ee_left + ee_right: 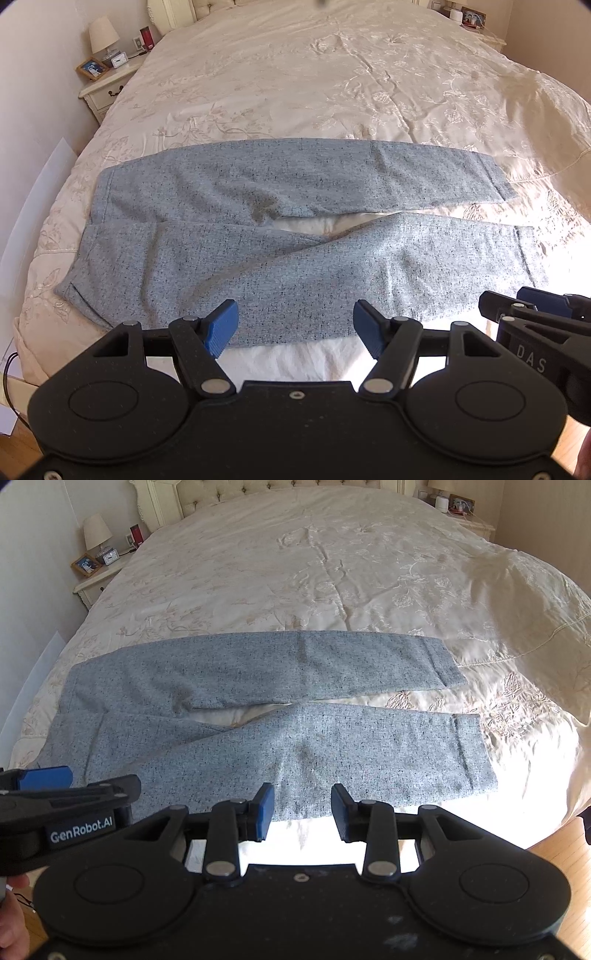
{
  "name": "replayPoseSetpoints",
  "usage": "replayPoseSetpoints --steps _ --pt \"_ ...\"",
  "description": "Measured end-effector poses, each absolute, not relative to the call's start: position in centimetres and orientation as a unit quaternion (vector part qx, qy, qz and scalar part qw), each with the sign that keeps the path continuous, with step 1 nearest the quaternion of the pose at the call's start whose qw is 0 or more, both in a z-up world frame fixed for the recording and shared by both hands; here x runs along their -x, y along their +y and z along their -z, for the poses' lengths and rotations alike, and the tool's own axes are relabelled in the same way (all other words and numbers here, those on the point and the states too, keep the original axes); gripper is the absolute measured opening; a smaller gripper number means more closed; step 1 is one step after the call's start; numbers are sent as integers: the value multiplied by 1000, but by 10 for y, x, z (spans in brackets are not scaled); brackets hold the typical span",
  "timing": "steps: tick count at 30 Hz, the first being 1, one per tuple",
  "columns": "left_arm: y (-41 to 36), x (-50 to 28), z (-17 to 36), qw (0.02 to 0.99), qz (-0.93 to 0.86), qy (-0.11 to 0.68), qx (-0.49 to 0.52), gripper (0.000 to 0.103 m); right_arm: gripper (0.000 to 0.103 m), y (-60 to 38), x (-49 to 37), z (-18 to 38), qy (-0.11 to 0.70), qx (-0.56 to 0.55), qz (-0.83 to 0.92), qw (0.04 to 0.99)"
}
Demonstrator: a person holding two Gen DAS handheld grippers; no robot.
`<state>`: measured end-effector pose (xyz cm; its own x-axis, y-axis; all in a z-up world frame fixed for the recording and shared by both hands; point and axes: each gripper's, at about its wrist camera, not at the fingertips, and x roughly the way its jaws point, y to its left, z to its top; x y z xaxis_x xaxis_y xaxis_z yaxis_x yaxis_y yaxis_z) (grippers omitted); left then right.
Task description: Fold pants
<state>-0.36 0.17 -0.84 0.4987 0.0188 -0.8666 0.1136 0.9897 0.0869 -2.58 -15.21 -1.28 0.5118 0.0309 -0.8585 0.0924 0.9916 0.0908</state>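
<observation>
Grey speckled pants [280, 236] lie flat across the foot of the bed, waist to the left, both legs running right with a narrow gap between them; they also show in the right wrist view [295, 720]. My left gripper [291, 325] is open and empty, just above the near edge of the near leg. My right gripper [303, 810] is open and empty, over the near leg's lower edge further right. The right gripper shows at the right edge of the left wrist view [535, 306]; the left gripper shows at the left edge of the right wrist view [55, 782].
The bed [332, 74] has a cream embroidered cover. A nightstand [107, 85] with a lamp, a photo frame and a clock stands at the far left. Another nightstand [469, 517] is at the far right. Wooden floor [565, 853] lies below the bed's foot.
</observation>
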Motion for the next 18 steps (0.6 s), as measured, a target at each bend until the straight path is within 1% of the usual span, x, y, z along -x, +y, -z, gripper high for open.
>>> replayPoseSetpoints --steps 18 --pt "7 5 13 855 33 513 -65 69 37 -147 26 12 497 -63 12 866"
